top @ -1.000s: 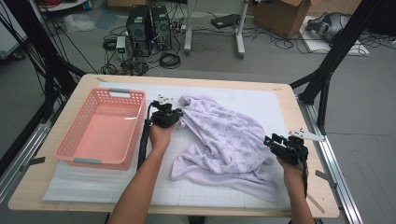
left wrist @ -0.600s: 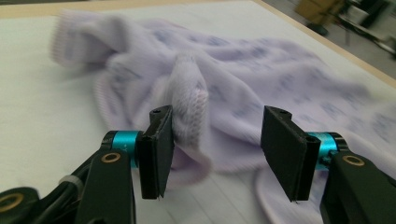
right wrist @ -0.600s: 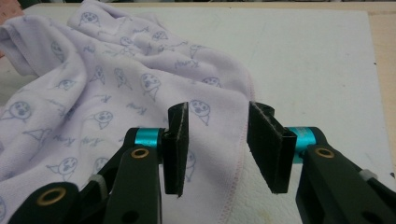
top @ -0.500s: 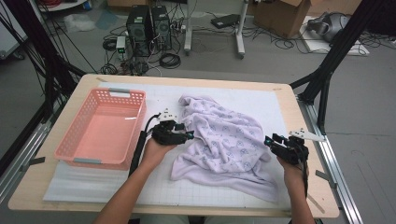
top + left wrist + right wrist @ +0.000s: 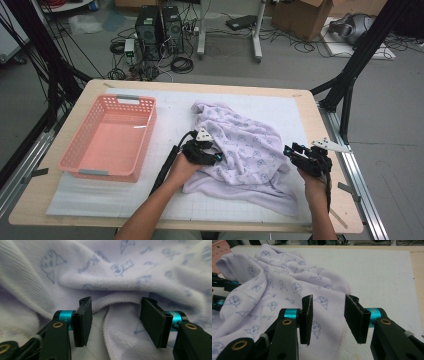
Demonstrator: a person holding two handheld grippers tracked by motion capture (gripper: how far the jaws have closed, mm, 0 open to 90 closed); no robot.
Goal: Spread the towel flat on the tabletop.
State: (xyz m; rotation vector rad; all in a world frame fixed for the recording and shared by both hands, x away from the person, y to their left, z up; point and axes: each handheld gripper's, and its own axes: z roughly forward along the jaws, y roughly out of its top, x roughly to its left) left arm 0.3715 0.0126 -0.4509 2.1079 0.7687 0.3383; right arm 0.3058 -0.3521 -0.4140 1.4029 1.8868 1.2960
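A lilac towel (image 5: 250, 145) printed with small blue faces lies crumpled on the white mat. My left gripper (image 5: 217, 157) sits at the towel's left side, low over a fold. In the left gripper view its jaws (image 5: 116, 301) have just been opening and stand apart. A hemmed fold of the towel (image 5: 120, 277) runs between them, clear of the pads. My right gripper (image 5: 289, 150) hovers at the towel's right edge. Its jaws (image 5: 328, 298) are open above the towel's hem (image 5: 274, 285) and touch nothing.
A pink plastic basket (image 5: 145, 135) stands at the left of the wooden table (image 5: 320, 125), with nothing visible inside. Bare white mat (image 5: 280, 105) lies behind and to the right of the towel. Computers and cables sit on the floor beyond.
My left hand has moved nearer and to the right, from the towel's far-left corner to its left side. The right hand has stayed where it was.
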